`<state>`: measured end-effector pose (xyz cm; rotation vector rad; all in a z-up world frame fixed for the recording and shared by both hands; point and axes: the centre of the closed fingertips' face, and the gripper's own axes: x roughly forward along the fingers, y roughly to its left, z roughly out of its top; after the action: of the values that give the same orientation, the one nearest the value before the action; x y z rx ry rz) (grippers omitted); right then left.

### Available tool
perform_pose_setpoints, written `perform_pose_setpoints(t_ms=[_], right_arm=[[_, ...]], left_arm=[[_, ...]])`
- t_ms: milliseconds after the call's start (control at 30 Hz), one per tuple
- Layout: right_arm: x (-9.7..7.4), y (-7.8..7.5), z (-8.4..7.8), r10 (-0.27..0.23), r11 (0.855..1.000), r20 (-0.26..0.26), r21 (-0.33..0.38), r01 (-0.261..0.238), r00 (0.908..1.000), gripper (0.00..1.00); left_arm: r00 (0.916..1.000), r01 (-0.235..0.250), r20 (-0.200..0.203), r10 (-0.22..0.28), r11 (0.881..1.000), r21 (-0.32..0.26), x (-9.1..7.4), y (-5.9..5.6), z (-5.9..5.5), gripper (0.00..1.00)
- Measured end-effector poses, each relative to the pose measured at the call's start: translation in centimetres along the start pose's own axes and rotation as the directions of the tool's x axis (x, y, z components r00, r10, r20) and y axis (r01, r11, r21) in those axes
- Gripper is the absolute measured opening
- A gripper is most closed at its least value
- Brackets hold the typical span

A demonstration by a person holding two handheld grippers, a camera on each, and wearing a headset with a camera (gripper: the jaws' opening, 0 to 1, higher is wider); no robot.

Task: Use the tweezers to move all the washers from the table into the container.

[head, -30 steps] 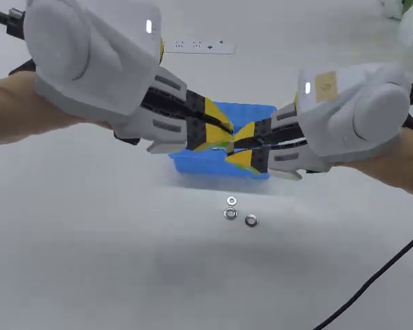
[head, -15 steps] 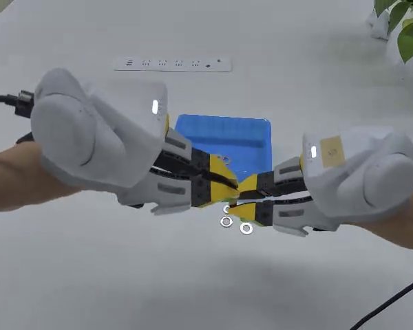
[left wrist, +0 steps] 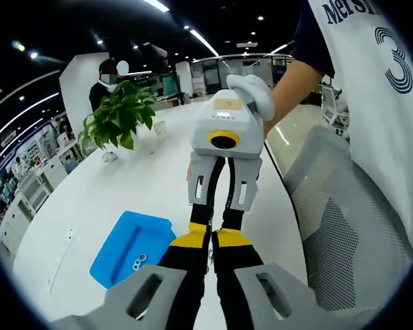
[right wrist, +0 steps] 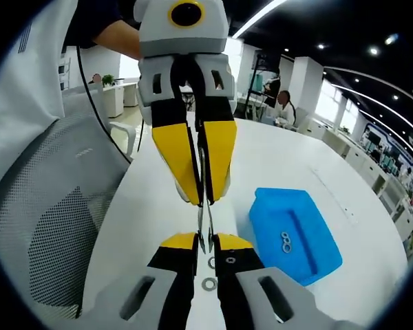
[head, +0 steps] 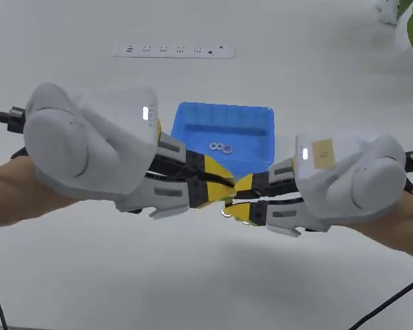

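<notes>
Left tongs [right wrist: 201, 196] are clamped shut on the tweezers [right wrist: 202, 223]. Right tongs [right wrist: 206, 242] are narrow around the tweezers' tips; actual grip cannot be told. Loose washers [right wrist: 208, 283] lie on the white tabletop [head: 89, 275] just under the tips. The blue container [head: 255, 130] sits just beyond them toward the far edge, with stored washers [head: 220, 147] inside.

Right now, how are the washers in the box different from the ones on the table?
The boxed washers lie inside the blue container; the table washers lie outside it on the white table. The boxed washers sit bunched in the open; the table washers peek out between the jaws of the right gripper. Both are small silvery rings lying flat.
</notes>
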<state>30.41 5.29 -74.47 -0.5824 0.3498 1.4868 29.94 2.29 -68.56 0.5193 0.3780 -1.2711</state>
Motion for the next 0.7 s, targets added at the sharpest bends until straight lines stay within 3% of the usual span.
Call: perform_pose_setpoints(t_ms=[67, 133, 233, 333, 700], right_arm=[[0.2, -0.1, -0.4, -0.001, 1.000, -0.006, 0.005, 0.001, 1.0000, 0.10], [0.6, -0.1, -1.1, 0.002, 1.000, -0.020, 0.010, -0.002, 0.9998, 0.10], [0.8, -0.3, -1.9, -0.003, 1.000, -0.045, -0.003, 0.003, 0.9990, 0.10], [1.0, -0.4, -2.5, 0.003, 0.999, -0.037, 0.041, -0.002, 0.9993, 0.10], [2.0, -0.4, -2.9, 0.016, 0.997, -0.031, 0.071, -0.014, 0.9994, 0.11]], left_arm=[[0.9994, 0.033, 0.009, -0.033, 0.999, -0.022, 0.3, -0.2, -0.6, 0.06], [0.9995, 0.029, 0.015, -0.029, 1.000, -0.005, 0.5, 0.1, -1.2, 0.06], [0.9993, 0.035, 0.011, -0.035, 0.999, -0.040, 1.0, 0.4, -1.9, 0.06], [0.9993, 0.037, 0.008, -0.037, 0.998, -0.045, 1.3, 0.5, -2.2, 0.06], [0.9986, 0.051, -0.009, -0.051, 0.997, -0.063, 1.8, 0.6, -2.9, 0.06]])
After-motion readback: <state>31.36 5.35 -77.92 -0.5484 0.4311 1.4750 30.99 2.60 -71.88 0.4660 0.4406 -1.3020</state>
